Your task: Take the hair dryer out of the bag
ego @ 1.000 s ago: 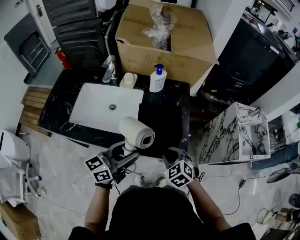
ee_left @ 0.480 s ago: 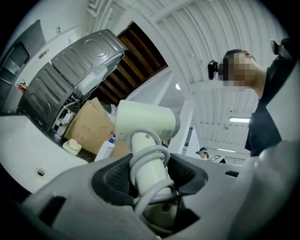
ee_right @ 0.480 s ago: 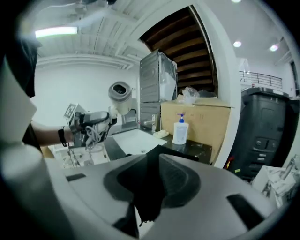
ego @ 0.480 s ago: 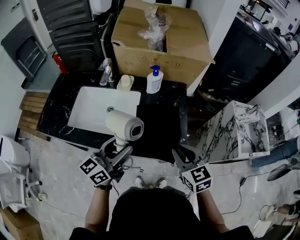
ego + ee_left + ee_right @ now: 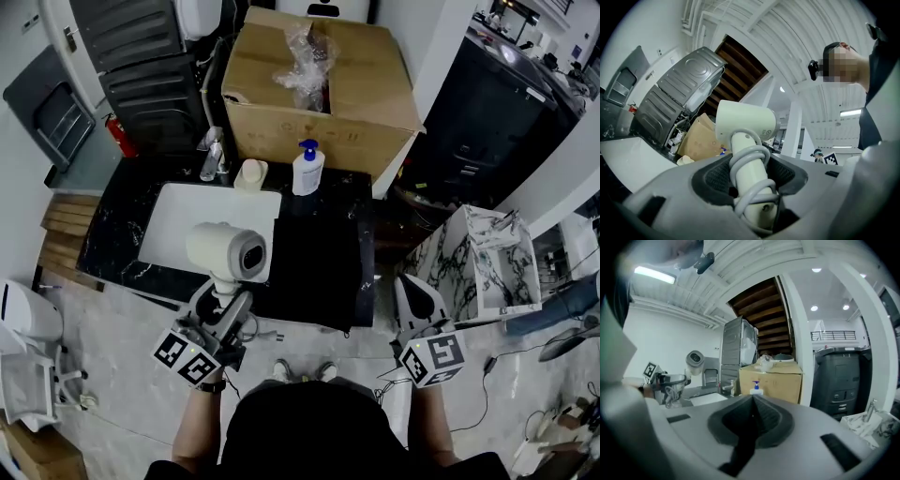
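Fingers (image 5: 715, 178) of left gripper (image 5: 750, 176) clenched on cord-wound handle of hair dryer (image 5: 745, 123), held upright near front edge of bench (image 5: 108, 234). Right gripper (image 5: 752, 417) clamped shut on nothing, well apart. Removal apparently done: hair dryer clear of any bag; only setting down left.

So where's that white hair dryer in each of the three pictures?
Head view: the hair dryer is left of centre, just above the left gripper that holds it.
Left gripper view: it is at the centre, its handle clamped between the jaws, with the cord wound round the handle.
Right gripper view: it is small, at the far left.
Shared landmark: the cardboard box.
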